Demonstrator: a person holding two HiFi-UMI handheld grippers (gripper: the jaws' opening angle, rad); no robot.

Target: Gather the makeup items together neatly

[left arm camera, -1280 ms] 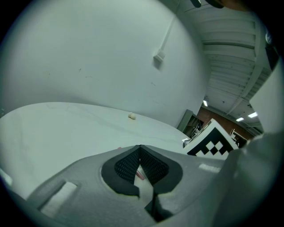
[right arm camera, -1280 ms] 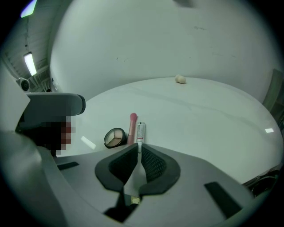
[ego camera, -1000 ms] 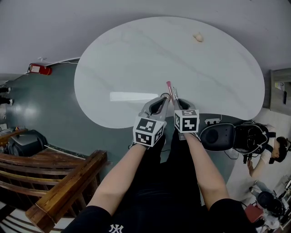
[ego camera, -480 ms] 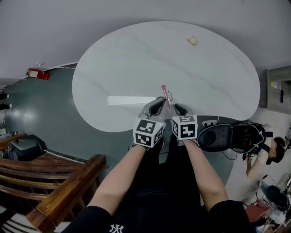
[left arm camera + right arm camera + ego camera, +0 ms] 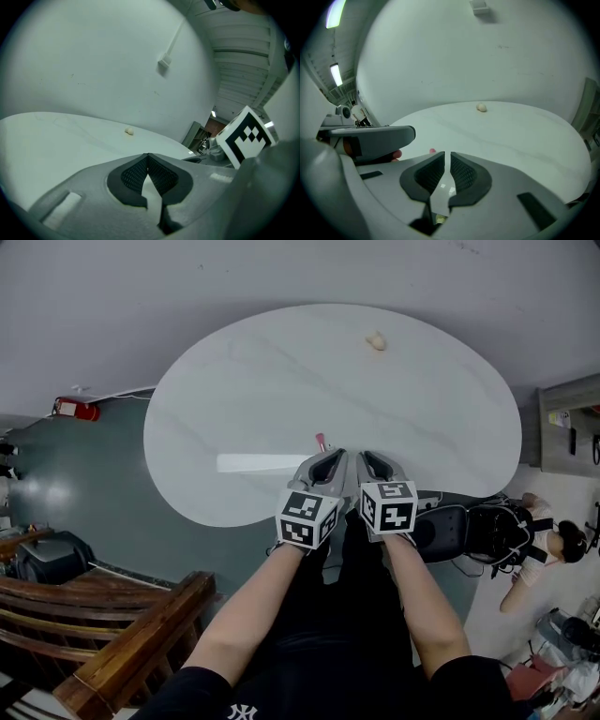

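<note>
Nearest the person, the left gripper [image 5: 148, 156] was shut tip to tip on nothing. The right gripper [image 5: 447, 154] beside it had its jaws a narrow slit apart, also empty. Just ahead, on the white table [image 5: 234, 381], showed the pink tip of a slim makeup stick [image 5: 321, 440]. It looked light, hard and prone to roll, so was best pinched across its barrel. Well beyond lay a small beige item [image 5: 376, 340], probably soft and very light.

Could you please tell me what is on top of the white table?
A small beige item sits near the far edge of the table. A pink tip shows just beyond the left gripper; anything more of it is covered by that gripper.
</note>
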